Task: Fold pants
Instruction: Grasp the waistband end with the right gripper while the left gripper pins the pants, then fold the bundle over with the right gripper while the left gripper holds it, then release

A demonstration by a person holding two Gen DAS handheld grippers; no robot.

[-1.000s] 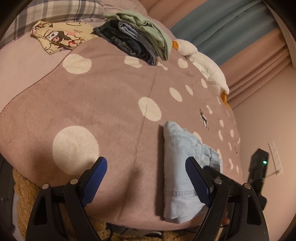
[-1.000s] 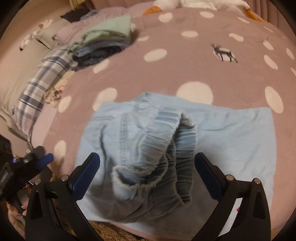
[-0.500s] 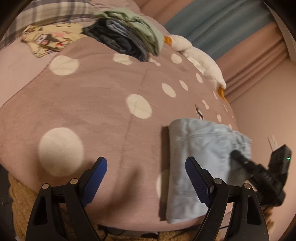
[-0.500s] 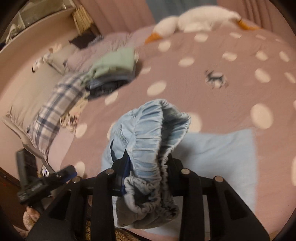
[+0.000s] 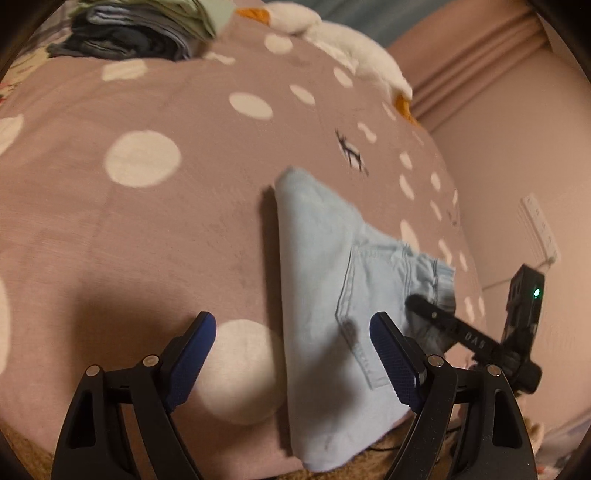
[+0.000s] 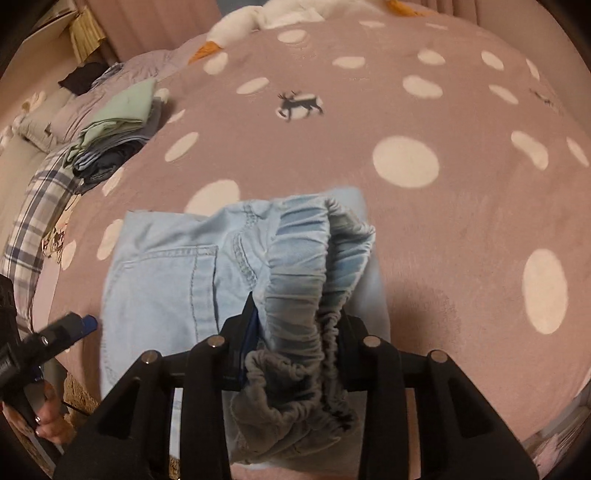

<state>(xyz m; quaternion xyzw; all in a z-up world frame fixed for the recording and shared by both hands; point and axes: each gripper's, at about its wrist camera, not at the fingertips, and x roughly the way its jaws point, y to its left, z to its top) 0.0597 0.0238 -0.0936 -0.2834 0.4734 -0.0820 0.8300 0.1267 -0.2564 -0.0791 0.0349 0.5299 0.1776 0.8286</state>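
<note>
Light blue denim pants (image 5: 325, 258) lie folded at the near edge of a mauve polka-dot blanket (image 5: 140, 206). In the left wrist view my left gripper (image 5: 291, 354) is open and empty, just above the pants' near left edge. My right gripper (image 6: 295, 332) is shut on the gathered elastic waistband (image 6: 314, 266) and holds it lifted above the rest of the pants (image 6: 162, 288). The right gripper also shows in the left wrist view (image 5: 436, 317), at the pants' right side.
A stack of folded clothes (image 6: 118, 133) sits at the far left of the bed, also in the left wrist view (image 5: 147, 29). A white goose plush (image 5: 351, 51) lies along the far edge. A plaid pillow (image 6: 40, 206) is at the left. A wall (image 5: 517, 147) is on the right.
My right gripper closed on the waistband and lifted it, carrying it over the pants. My left gripper moved right, toward the pants' near left edge, staying open.
</note>
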